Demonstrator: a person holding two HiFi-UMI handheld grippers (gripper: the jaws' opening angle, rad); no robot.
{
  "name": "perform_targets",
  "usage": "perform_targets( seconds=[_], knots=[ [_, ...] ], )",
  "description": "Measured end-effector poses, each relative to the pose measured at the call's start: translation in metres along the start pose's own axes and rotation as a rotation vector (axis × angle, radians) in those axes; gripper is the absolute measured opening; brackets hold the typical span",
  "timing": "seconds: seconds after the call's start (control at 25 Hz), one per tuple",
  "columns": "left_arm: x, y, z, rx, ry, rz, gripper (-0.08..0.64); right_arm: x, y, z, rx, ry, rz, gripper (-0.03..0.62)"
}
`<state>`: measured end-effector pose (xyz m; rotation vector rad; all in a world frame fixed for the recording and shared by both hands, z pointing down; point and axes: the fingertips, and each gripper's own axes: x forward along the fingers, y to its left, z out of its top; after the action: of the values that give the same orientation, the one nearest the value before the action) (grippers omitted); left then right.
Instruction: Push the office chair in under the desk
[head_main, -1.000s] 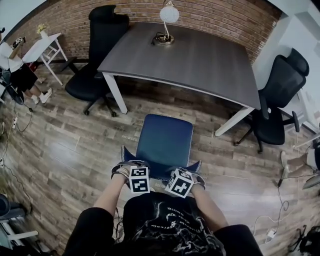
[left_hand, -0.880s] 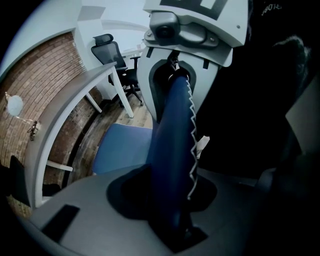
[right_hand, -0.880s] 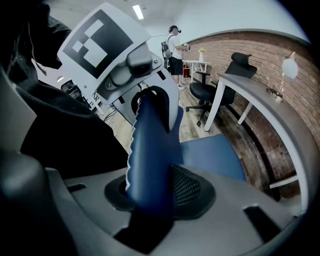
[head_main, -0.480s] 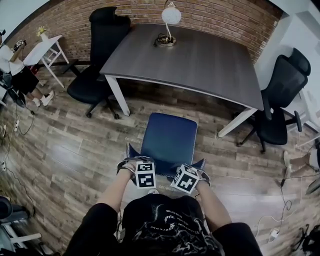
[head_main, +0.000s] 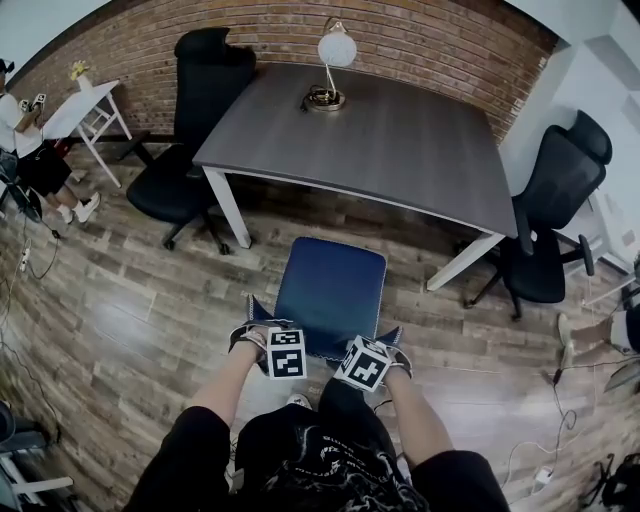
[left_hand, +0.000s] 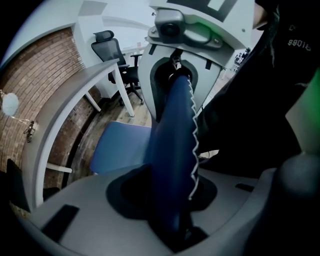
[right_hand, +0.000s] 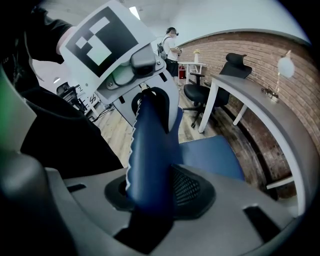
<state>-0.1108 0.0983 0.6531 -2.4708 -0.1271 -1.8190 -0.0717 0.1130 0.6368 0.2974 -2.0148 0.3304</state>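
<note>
The blue office chair (head_main: 331, 290) stands on the wood floor just in front of the grey desk (head_main: 400, 130), its seat facing the gap between the two white desk legs. Its blue backrest (left_hand: 172, 150) has a white stitched edge and runs up between both pairs of jaws. My left gripper (head_main: 266, 338) is shut on the backrest's top edge at the left, my right gripper (head_main: 379, 358) on the same edge (right_hand: 150, 150) at the right. In both gripper views the grey pads press the padding from either side.
A black office chair (head_main: 190, 120) stands at the desk's left end and another (head_main: 555, 200) at its right end. A lamp (head_main: 335, 55) sits on the desk. A white side table (head_main: 85, 100) and a person (head_main: 30, 150) are far left. Cables (head_main: 555, 440) lie on the floor at right.
The chair and both grippers have moved forward, so the seat's front edge is nearer the desk. My foot now shows below the backrest. Both grips are unchanged.
</note>
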Motion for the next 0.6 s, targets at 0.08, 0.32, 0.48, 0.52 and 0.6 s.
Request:
perform_targets(
  seconds=[0.08,0.32,0.48,0.52,0.6],
  knots=[
    [-0.001,0.007,0.001,0.002,-0.001,0.007,0.141,-0.002,-0.006,0.002,0.002,0.000,0.000,0.132],
    [0.000,0.024,0.002,0.005,-0.004,0.013,0.143,0.000,-0.022,0.006,0.001,-0.007,0.002,0.130],
    [0.000,0.032,0.001,0.006,-0.006,0.011,0.143,0.001,-0.029,0.007,0.012,-0.001,0.012,0.132],
    [0.000,0.035,0.002,0.006,-0.006,0.014,0.143,0.001,-0.031,0.008,0.012,-0.002,0.009,0.132],
    [0.000,0.042,0.004,0.007,-0.008,0.022,0.143,-0.001,-0.039,0.009,0.006,-0.005,0.000,0.130]
  ],
)
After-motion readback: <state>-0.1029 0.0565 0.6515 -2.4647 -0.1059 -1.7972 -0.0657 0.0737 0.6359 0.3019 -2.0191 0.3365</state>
